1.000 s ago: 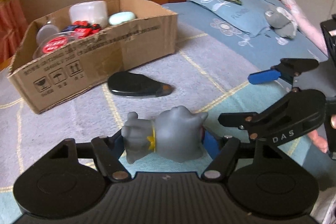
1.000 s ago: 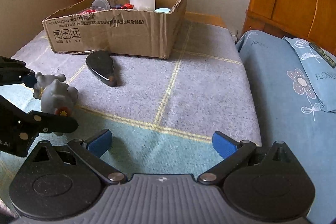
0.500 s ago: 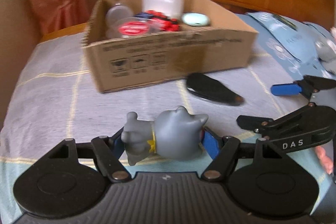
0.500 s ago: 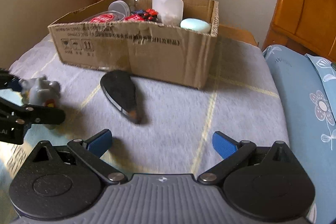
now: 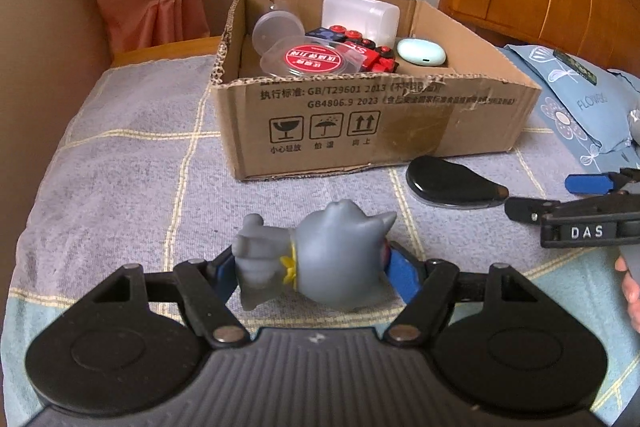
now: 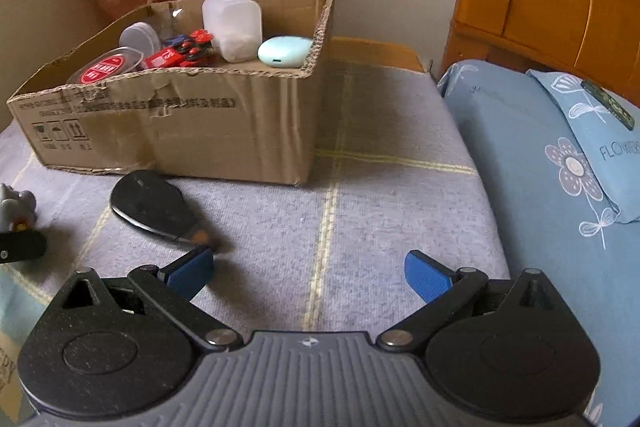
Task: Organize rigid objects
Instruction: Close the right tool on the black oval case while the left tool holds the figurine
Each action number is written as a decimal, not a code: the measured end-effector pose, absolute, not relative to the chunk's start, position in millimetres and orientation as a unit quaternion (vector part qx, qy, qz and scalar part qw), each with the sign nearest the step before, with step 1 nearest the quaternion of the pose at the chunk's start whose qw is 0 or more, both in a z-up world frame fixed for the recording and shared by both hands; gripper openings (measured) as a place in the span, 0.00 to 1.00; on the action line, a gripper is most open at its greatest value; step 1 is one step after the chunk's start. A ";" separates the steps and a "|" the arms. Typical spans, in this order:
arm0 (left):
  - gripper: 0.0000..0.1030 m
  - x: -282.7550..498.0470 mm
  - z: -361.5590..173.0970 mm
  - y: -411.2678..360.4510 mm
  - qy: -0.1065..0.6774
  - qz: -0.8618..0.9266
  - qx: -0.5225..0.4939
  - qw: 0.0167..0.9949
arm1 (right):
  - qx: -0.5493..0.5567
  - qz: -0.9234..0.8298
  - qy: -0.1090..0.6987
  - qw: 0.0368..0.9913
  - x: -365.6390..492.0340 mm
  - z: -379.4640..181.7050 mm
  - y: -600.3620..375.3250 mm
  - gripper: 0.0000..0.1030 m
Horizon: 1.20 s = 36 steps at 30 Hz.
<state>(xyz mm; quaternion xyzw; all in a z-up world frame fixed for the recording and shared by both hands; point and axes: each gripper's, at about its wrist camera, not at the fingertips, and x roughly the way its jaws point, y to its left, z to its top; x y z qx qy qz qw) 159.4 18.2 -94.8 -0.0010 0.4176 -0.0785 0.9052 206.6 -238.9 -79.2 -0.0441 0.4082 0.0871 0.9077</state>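
Right now the biggest thing is the bed (image 5: 120, 155), with its checked cover. On it sits the cardboard box (image 5: 400, 115), and I use the box to say where things are. It is open on top, likely so hard things can be dropped in. Inside it lie a white tub (image 5: 360, 11), a red-lidded dish (image 5: 312, 61), a red toy car (image 5: 372, 55) and a pale green case (image 5: 421, 51).

Just in front of the box lies a flat black thing (image 6: 152, 205), not yet put away.

Further out from the box is the grey toy animal (image 5: 316, 263), on its side between the blue pads of the left tongs (image 5: 316, 273). The pads press it from both sides, though they have just eased apart a little.

The right tongs (image 6: 310, 273) stand wide with nothing in them, close to the black thing, maybe to take it next.
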 end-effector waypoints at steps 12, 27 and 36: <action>0.87 158.7 -94.4 28.1 0.410 -0.075 -0.004 0.909 | -0.081 0.166 0.400 0.898 199.5 -79.6 -176.7 1.00; 0.87 156.2 -88.4 35.1 0.397 -0.081 -0.008 0.914 | -0.027 0.124 0.407 0.905 211.0 -76.1 -215.3 1.00; 0.87 156.6 -90.1 37.6 0.394 -0.094 -0.003 0.914 | -0.068 0.151 0.387 0.907 218.5 -80.4 -179.7 1.00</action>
